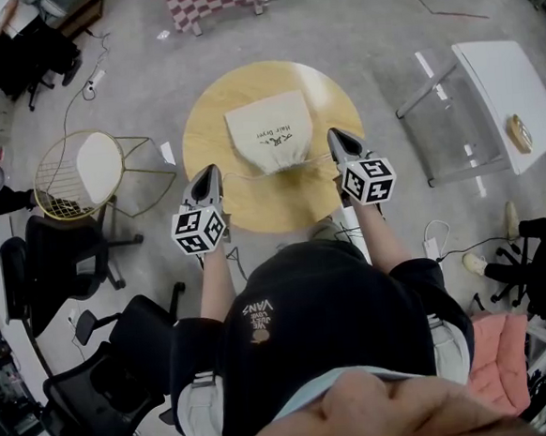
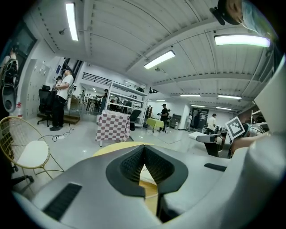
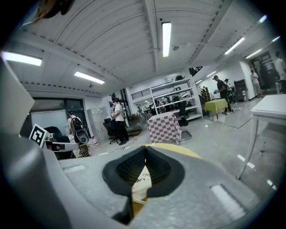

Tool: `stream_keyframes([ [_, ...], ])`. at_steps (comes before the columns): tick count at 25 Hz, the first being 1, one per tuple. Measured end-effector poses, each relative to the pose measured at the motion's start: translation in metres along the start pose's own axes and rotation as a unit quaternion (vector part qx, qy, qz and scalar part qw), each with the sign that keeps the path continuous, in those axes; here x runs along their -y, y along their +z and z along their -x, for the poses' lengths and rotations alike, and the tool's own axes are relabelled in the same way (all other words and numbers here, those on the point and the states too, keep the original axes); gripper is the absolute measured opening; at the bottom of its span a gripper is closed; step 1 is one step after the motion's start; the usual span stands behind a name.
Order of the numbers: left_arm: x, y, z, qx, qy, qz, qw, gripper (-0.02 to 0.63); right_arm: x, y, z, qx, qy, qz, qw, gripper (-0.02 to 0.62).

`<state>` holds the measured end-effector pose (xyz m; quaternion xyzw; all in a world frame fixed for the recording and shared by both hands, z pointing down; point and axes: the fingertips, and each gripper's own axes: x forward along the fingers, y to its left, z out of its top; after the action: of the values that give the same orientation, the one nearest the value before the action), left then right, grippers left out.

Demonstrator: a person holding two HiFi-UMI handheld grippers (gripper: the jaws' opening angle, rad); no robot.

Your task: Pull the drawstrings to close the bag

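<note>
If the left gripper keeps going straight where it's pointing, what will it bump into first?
Most likely the round yellow wooden table, just left of the cream cloth drawstring bag. The left gripper points forward and slightly down over it. Depth is unclear, so it might brush the bag.

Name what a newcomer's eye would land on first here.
A cream drawstring bag, its mouth gathered, lies on the round yellow table at the centre of the head view. Flanking it at the table's near edge, the left gripper and right gripper have jaws together, each seemingly pinching a thin drawstring.

Matt cloth bag (image 1: 268,130) (wooden table (image 1: 206,133))
</note>
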<state>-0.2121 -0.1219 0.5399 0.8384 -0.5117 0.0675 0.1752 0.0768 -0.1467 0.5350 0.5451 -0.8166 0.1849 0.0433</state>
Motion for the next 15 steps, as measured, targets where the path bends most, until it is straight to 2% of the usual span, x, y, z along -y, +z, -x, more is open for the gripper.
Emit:
stream_keyframes([
  [9,0.020,0.011,0.006,0.013,-0.017,-0.030,0.9993,0.012,-0.018,0.022,0.012,0.027,0.014,0.010,0.999,-0.003],
  [15,0.030,0.013,0.009,0.019,-0.026,-0.030,0.9990,0.012,-0.028,0.028,0.020,0.036,0.022,0.016,0.999,-0.002],
])
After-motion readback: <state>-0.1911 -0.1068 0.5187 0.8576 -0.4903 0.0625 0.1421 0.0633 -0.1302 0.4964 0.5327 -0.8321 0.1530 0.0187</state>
